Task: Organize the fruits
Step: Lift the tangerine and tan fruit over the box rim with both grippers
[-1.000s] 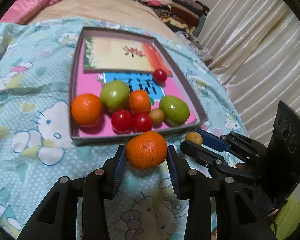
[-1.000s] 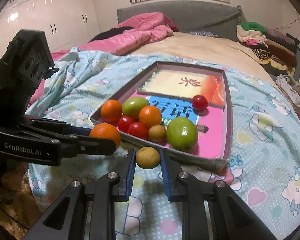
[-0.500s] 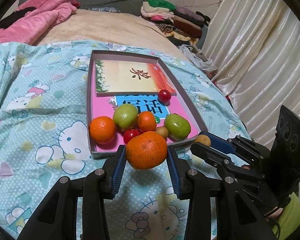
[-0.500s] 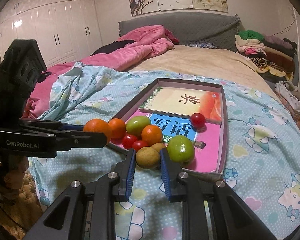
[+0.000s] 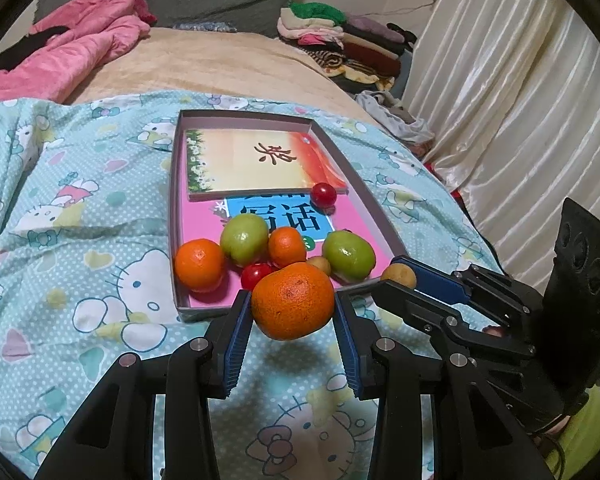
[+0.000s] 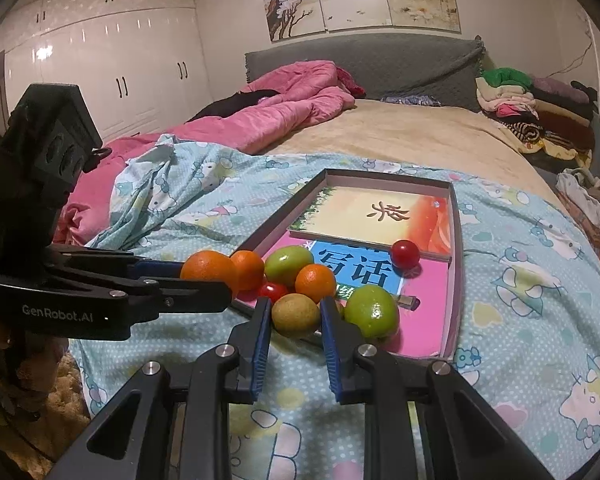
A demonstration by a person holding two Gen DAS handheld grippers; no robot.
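My left gripper [image 5: 293, 306] is shut on a large orange [image 5: 293, 301], held above the blanket just in front of the shallow box [image 5: 175, 204]. Over at the right of that view, my right gripper [image 5: 400, 280] is shut on a small yellow-brown fruit [image 5: 398, 275]. In the right wrist view the right gripper [image 6: 294, 314] clamps this yellow-brown fruit [image 6: 295, 314] before the box's [image 6: 456, 240] near edge. The left gripper [image 6: 210, 276] with its orange [image 6: 209, 271] is at the left. In the box lie two oranges, two green fruits [image 5: 244, 238], cherry tomatoes [image 5: 323, 195] and another small brown fruit.
The box sits on a light-blue cartoon-print blanket [image 5: 80, 216] on a bed, with booklets [image 5: 256, 164] lying flat inside it. A pink quilt [image 6: 292, 108] is bunched at the bed's far left. Folded clothes [image 6: 532, 112] are stacked far right. Curtains [image 5: 512, 92] hang to the right.
Both grippers have risen and tilted up with their fruits, so the box looks smaller and lower in both views. Neither grip has altered.
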